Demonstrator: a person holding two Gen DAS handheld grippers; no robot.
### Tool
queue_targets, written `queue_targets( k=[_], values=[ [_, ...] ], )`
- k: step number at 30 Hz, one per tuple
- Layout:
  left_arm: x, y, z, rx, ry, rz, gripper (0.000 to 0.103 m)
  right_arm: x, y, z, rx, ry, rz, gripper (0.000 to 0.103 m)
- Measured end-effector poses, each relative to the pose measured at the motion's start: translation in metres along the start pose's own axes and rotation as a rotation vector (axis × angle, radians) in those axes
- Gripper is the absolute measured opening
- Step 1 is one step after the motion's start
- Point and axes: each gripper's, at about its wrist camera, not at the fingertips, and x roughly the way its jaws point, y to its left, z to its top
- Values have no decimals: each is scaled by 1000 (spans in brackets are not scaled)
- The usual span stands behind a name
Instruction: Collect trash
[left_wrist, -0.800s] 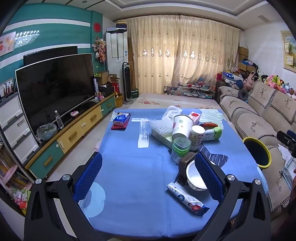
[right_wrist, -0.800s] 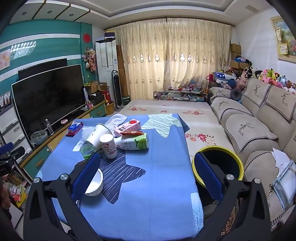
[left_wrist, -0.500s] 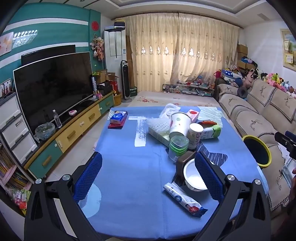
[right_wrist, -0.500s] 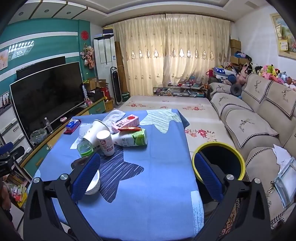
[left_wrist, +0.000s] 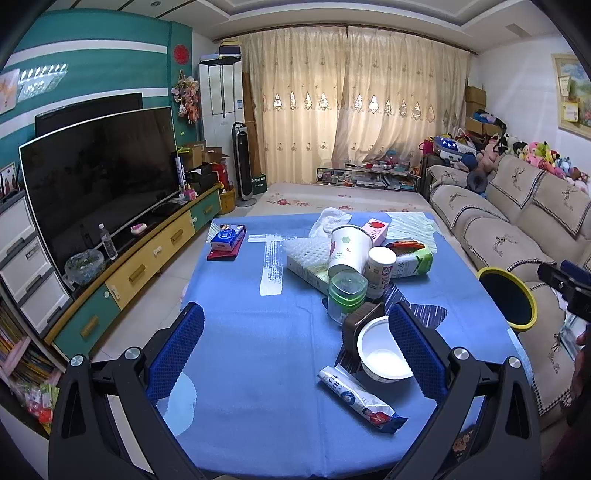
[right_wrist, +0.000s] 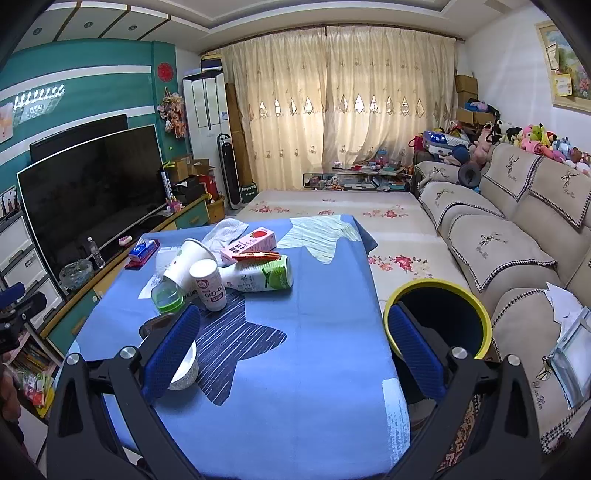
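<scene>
Trash lies on a blue tablecloth (left_wrist: 240, 332): a white bowl (left_wrist: 382, 354), a snack wrapper (left_wrist: 360, 398), a green plastic cup (left_wrist: 345, 295), a white paper cup (left_wrist: 347, 249), a small white bottle (left_wrist: 380, 271), a green-and-white carton (right_wrist: 260, 278) on its side and a pink carton (right_wrist: 249, 242). A yellow-rimmed black bin (right_wrist: 439, 315) stands on the floor to the table's right. My left gripper (left_wrist: 295, 349) hangs open above the near table, the bowl by its right finger. My right gripper (right_wrist: 291, 349) is open too, over the table's right part, empty.
A tissue pack (left_wrist: 227, 238) and a white cloth (left_wrist: 330, 219) lie at the far side. A TV (left_wrist: 99, 173) on a low cabinet lines the left wall, a sofa (right_wrist: 509, 236) the right. The other gripper shows at each view's edge.
Both views have shifted slightly; the table items sit a little further left and nearer in the frames. Both grippers stay open and nothing on the table has been moved.
</scene>
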Motion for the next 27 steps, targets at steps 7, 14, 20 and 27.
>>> queue_targets(
  k=[7,14,20,27],
  values=[
    [2,2,-6,-10,5,-14,99,-6,-2,-4,3,-3,-12,97],
    [-5,-3,-6,-10,-15,-24,99,-13,-4,-4,0,-14,-11,97],
    [-8,-9,-8,0,-20,-28,99,-14,-13,-7,20,-18,-7,97],
    [-11,-14,-14,3,-14,-41,99,-16,-15,-12,21,-14,0,97]
  ],
)
